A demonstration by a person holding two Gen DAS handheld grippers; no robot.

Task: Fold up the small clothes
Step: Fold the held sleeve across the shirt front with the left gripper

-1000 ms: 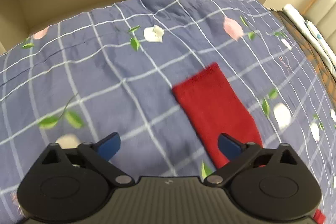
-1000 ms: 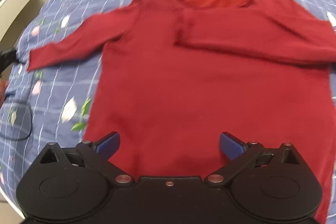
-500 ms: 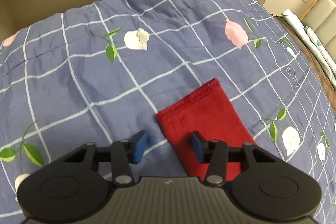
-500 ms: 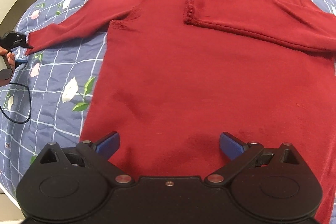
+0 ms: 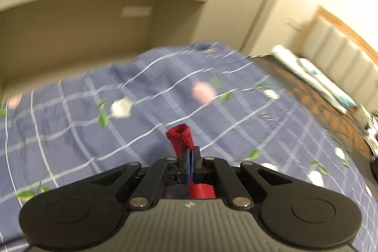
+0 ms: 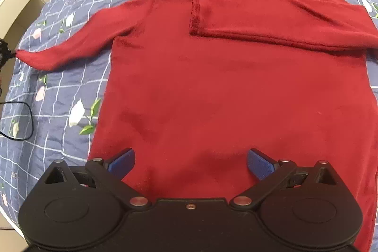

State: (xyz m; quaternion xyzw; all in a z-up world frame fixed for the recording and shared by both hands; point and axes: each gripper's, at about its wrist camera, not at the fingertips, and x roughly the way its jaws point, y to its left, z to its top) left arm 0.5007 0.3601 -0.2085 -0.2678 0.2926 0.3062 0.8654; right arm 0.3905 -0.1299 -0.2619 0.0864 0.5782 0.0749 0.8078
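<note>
Pinching the sleeve cuff (image 5: 180, 134) tight: left gripper (image 5: 190, 157) | right gripper (image 6: 191, 161) fingers wide apart above red shirt (image 6: 231, 86) on bed (image 6: 59, 91)

Left wrist view: heavy motion blur across the bedspread (image 5: 141, 115) and headboard (image 5: 340, 49); only the gripper body reads sharp. Right wrist view: sharp, evenly lit, soft indoor light, faint shadow on the red shirt (image 6: 236, 91) near the jaws. Both show strong fisheye curvature and dark corner vignetting.
</note>
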